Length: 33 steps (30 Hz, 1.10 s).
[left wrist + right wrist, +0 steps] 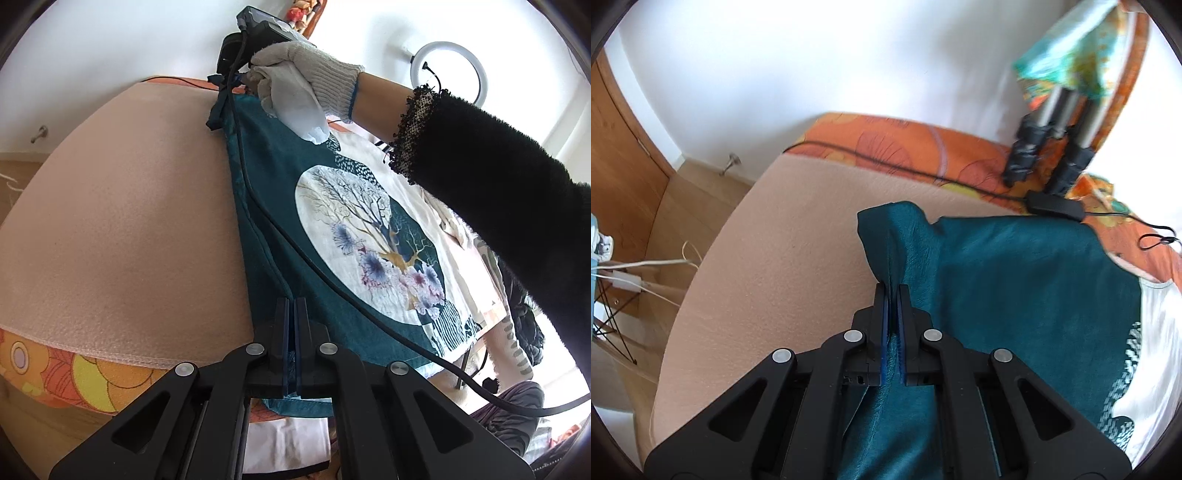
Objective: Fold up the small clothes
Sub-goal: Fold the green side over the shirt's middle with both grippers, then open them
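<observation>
My left hand-held gripper (291, 306): jaws narrow, pinching near edge of teal garment (280, 221). My right hand-held gripper (893, 295): jaws narrow, clamped on bunched teal corner, fabric peaking above fingertips. Garment lies spread on peach blanket (122, 206) over bed with orange floral sheet (886, 140); round white tree-and-flower print (369, 240) faces up. My gloved right hand (295, 81) at far corner; black cable (332, 280) trails across cloth. No readable writing or labels.
</observation>
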Tool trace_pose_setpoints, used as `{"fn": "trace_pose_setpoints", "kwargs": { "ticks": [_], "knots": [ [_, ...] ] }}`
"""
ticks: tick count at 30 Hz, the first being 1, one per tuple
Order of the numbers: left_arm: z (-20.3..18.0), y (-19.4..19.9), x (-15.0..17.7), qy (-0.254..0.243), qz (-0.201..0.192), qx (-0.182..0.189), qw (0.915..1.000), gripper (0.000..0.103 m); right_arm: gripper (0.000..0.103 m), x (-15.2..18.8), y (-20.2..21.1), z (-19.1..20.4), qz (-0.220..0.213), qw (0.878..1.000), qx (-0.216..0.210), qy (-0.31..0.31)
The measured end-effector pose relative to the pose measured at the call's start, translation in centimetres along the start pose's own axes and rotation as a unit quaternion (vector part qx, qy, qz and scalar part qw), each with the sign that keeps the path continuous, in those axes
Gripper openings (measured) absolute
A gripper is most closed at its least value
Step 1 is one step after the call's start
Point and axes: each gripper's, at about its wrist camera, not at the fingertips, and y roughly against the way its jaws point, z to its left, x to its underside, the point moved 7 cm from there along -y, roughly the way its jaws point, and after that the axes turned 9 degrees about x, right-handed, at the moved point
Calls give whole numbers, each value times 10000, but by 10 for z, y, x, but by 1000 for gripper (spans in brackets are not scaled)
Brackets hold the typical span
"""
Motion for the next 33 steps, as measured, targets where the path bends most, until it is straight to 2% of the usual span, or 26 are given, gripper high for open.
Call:
{"fn": "trace_pose_setpoints", "kwargs": {
  "ticks": [6, 10, 15, 21, 25, 27, 29, 31, 33],
  "knots": [
    [-36, -13, -3, -362, 99, 253, 9990, 1, 4, 5, 30, -48, -240, 9991, -90, -327],
    [-65, -30, -2, -680, 216, 418, 9966, 0, 4, 20, 42, -91, -334, 9978, -105, -567],
    [-95, -60, 4, -940, 526, 591, 9924, 0, 4, 42, 39, -142, -260, 9963, 35, -817],
    [-117, -87, 15, -1126, 849, 648, 9879, 0, 4, 62, 26, -184, -134, 9946, 149, -1015],
    [-121, -100, 22, -1182, 1067, 663, 9850, 0, 5, 69, 18, -194, -42, 9943, -70, -1066],
    [-123, -104, 26, -1228, 1208, 621, 9831, 5, 10, 70, 15, -201, 31, 9947, 171, -1013],
    [-125, -105, 29, -1238, 1326, 568, 9818, 24, 31, 72, 18, -208, 20, 9952, 474, -852],
    [-127, -99, 29, -1268, 1253, 675, 9817, 30, 45, 74, 30, -213, -101, 9952, 519, -819],
    [-130, -91, 29, -1403, 1161, 684, 9809, 39, 45, 76, 46, -217, -201, 9952, 460, -835]
  ]
}}
